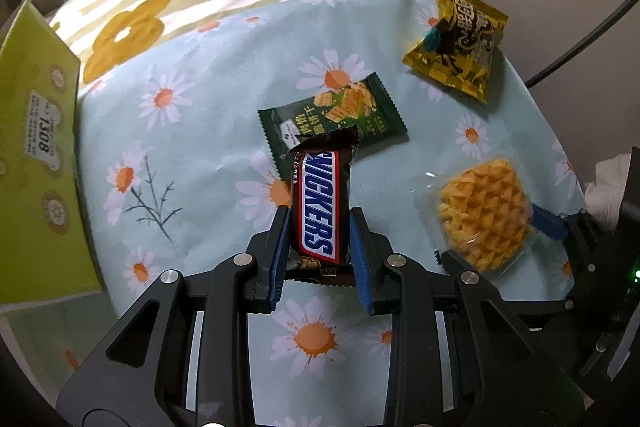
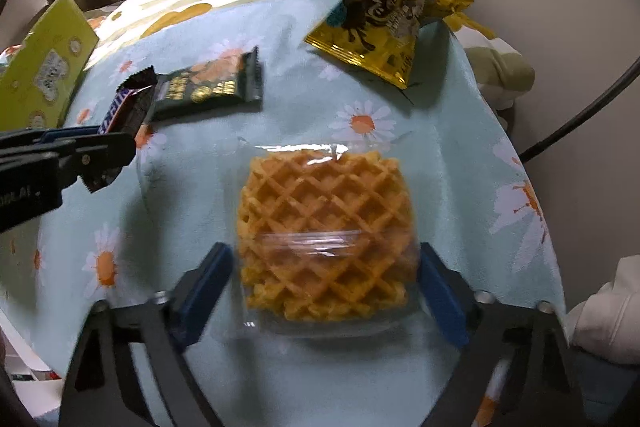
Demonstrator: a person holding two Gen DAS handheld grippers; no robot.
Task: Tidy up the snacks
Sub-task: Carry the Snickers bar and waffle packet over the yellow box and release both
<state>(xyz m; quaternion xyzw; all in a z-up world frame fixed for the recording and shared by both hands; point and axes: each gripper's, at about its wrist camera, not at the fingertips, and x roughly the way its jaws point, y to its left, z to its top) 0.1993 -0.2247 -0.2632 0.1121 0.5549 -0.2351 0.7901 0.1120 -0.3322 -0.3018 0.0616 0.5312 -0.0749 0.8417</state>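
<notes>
Snickers bar (image 1: 318, 203) in the left wrist view stood between the blue jaws of the left gripper (image 1: 320, 227), which pinched it above the daisy-print cloth (image 1: 200, 155), with a dark green cracker packet (image 1: 340, 111) behind it, a golden snack bag (image 1: 456, 39) far right and a green box (image 1: 36, 147) at the left edge. In the right wrist view the right gripper (image 2: 324, 267) had its jaws spread on both sides of a wrapped waffle (image 2: 324, 227) that lay on the cloth; whether the jaws touched the wrapper I cannot tell.
</notes>
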